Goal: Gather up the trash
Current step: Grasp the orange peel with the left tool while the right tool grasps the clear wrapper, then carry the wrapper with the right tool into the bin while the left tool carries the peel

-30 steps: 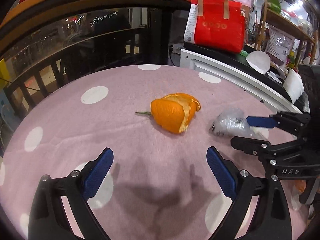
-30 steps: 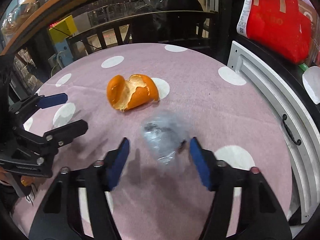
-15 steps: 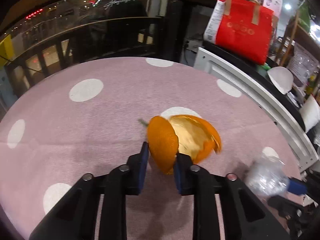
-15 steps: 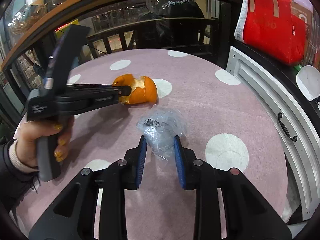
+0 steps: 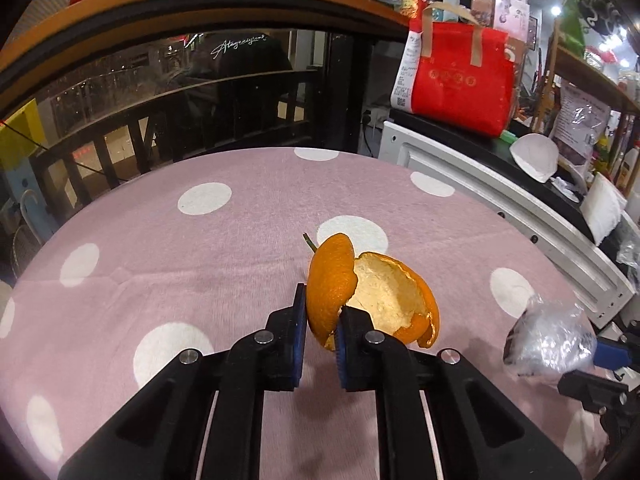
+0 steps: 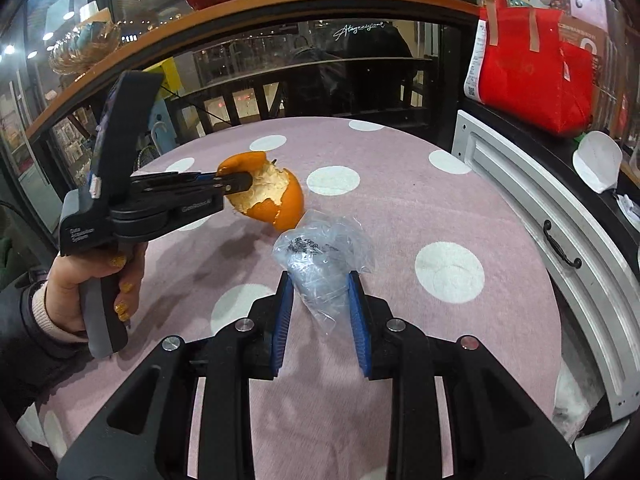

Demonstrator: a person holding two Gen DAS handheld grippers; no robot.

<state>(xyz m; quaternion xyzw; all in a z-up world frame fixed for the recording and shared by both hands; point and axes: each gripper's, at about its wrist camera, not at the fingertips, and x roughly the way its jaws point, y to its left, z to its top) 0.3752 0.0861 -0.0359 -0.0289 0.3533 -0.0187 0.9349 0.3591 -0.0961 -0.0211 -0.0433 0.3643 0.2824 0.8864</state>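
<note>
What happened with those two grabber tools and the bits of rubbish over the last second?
Both tools went from open to gripping. The left gripper closed on the orange peel; the right gripper closed on the crumpled clear plastic wrapper. Both pieces now look raised off the pink polka-dot tablecloth. The red bag on the counter stayed where it was.

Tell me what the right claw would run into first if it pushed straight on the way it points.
Probably the pink polka-dot tablecloth: the right claw, shut on the crumpled clear plastic wrapper, tilts down toward it. The orange peel sits left of that line, though depth is unclear.
</note>
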